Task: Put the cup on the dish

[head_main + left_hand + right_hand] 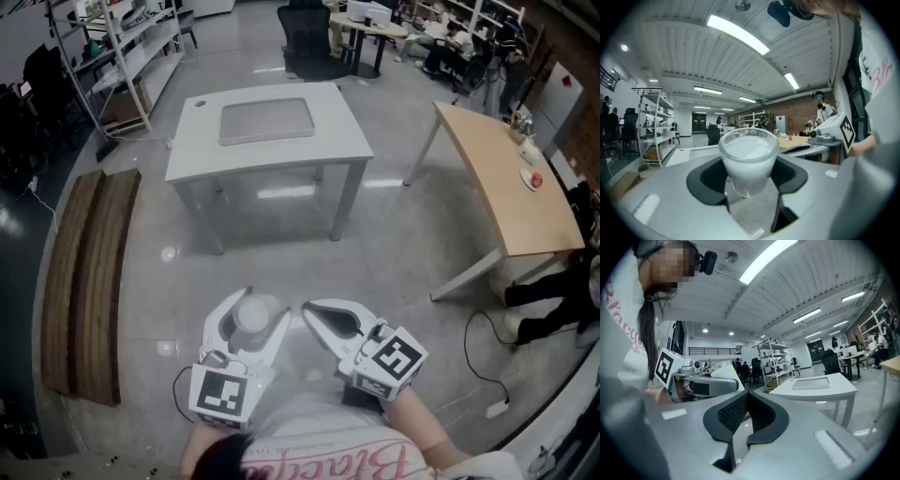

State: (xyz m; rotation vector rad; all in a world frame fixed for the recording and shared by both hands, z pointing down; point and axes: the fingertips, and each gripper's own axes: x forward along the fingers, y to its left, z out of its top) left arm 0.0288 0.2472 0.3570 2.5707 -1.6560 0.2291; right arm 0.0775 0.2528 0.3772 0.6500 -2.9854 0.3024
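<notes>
A frosted white cup (251,317) stands upright between the jaws of my left gripper (264,306), which is shut on it, held low in front of the person's body. In the left gripper view the cup (748,157) fills the gap between the black pads (708,178). My right gripper (309,309) hangs just to the right with its jaws shut and nothing in them; its pads (733,413) meet at the tips. The dish, a flat grey rectangular tray (266,120), lies on a white table (337,150) some way ahead, also in the right gripper view (812,383).
A wooden table (506,178) with small items stands at the right, with a person's legs (553,300) beside it. Wooden planks (89,281) lie on the floor at the left. Metal shelves (122,47) stand at the back left. A cable and power strip (497,408) lie on the floor.
</notes>
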